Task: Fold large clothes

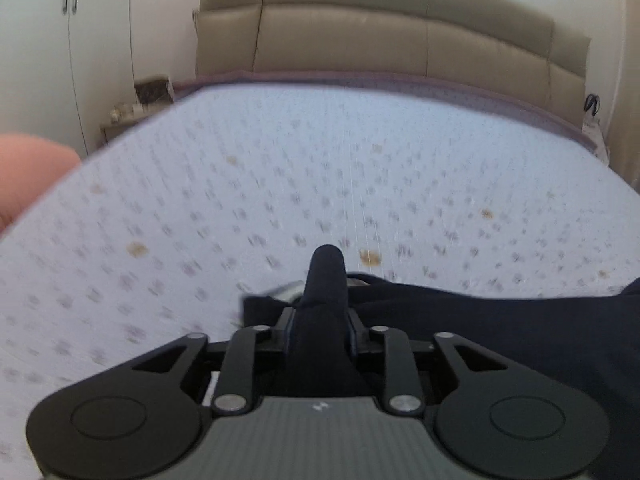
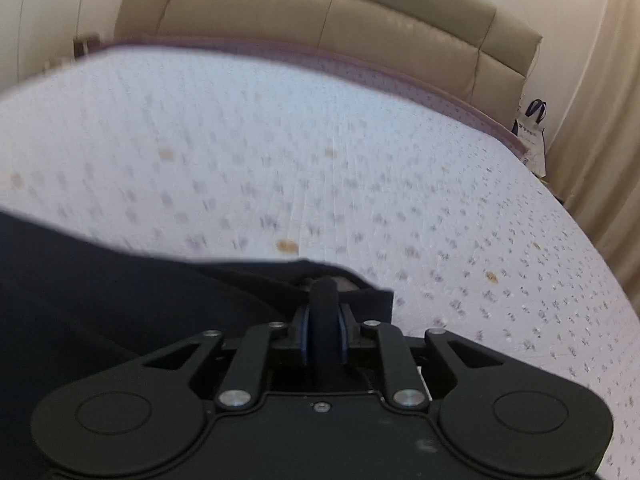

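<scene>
Both grippers are clamped on a dark navy garment, one at each end of the same edge, so it looks like a carry or a spread-out step before the fold proper.

Left gripper (image 1: 326, 276): jaws narrow, pinched together w/ dark cloth wrapped over and between them, low centre of the left wrist view. The garment (image 1: 500, 320) runs off to the lower right of that frame, i.e. toward the other hand. A corner w/ a pale bit of lining or label shows just left of the fingers; too blurred to say which.

Right gripper (image 2: 324, 292): also near-closed, blue pads showing either side of a thin fold of cloth, low centre of the right wrist view. Here the garment (image 2: 120, 280) fills the lower left, and its free corner pokes out just right of the fingers.

Why held this way, probably: two pinch points along one hem keep the edge taut and straight between the hands, so the big piece can be laid flat w/o bunching.

The bed sheet (image 1: 280, 184), white w/ small printed motifs, fills mid-frame in both views and is motion-blurred, so the grippers seem to be on the move. The headboard (image 1: 400, 32) sits across the top. A pink blur at the left edge of the left wrist view can't be identified.

Whether the cloth hangs free or drags on the sheet can't be told.
</scene>
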### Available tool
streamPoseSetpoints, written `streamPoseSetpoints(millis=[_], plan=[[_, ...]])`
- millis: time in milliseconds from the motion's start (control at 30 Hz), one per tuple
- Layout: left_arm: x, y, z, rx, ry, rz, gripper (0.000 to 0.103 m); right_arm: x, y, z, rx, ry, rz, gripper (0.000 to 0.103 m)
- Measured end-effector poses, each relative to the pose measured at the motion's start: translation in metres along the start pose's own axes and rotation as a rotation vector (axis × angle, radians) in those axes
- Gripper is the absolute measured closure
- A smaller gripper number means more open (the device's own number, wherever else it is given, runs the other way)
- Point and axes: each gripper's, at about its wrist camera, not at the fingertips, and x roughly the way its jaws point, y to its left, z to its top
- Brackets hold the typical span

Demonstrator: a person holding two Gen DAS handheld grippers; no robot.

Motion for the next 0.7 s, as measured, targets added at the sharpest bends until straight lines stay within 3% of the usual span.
streamPoseSetpoints(millis=[100, 167, 267, 333, 367, 433, 500, 533, 700], plan=[[-0.058, 0.005, 0.0, 0.019, -0.081, 0.007, 0.072, -0.063, -0.018, 0.004, 0.066, -0.08, 0.084, 0.079], [-0.091, 0.002, -0.005, 0.033, -0.098, -0.055, 0.075, -0.104, -0.017, -0.003, 0.086, -0.098, 0.158, 0.079], [-0.119, -0.013, -0.027, 0.029, -0.052, -0.207, 0.078, -0.145, 0.002, -0.021, 0.113, -0.062, 0.294, 0.079], [-0.125, -0.023, -0.052, 0.005, 0.02, -0.312, 0.086, -0.155, 0.021, -0.033, 0.147, -0.021, 0.355, 0.09], [-0.124, -0.03, -0.065, 0.001, 0.054, -0.318, 0.086, -0.156, 0.036, -0.042, 0.16, 0.01, 0.396, 0.094], [-0.115, -0.039, -0.095, 0.004, 0.122, -0.268, 0.087, -0.153, 0.063, -0.056, 0.145, 0.058, 0.393, 0.095], [-0.102, -0.03, -0.122, -0.02, 0.211, -0.13, 0.09, -0.141, 0.083, -0.077, 0.11, 0.106, 0.333, 0.097], [-0.104, -0.018, -0.128, -0.055, 0.21, -0.13, 0.098, -0.137, 0.083, -0.082, 0.11, 0.111, 0.317, 0.099], [-0.122, 0.02, -0.131, -0.064, 0.233, -0.087, 0.1, -0.126, 0.063, -0.08, 0.189, 0.156, 0.231, 0.101]])
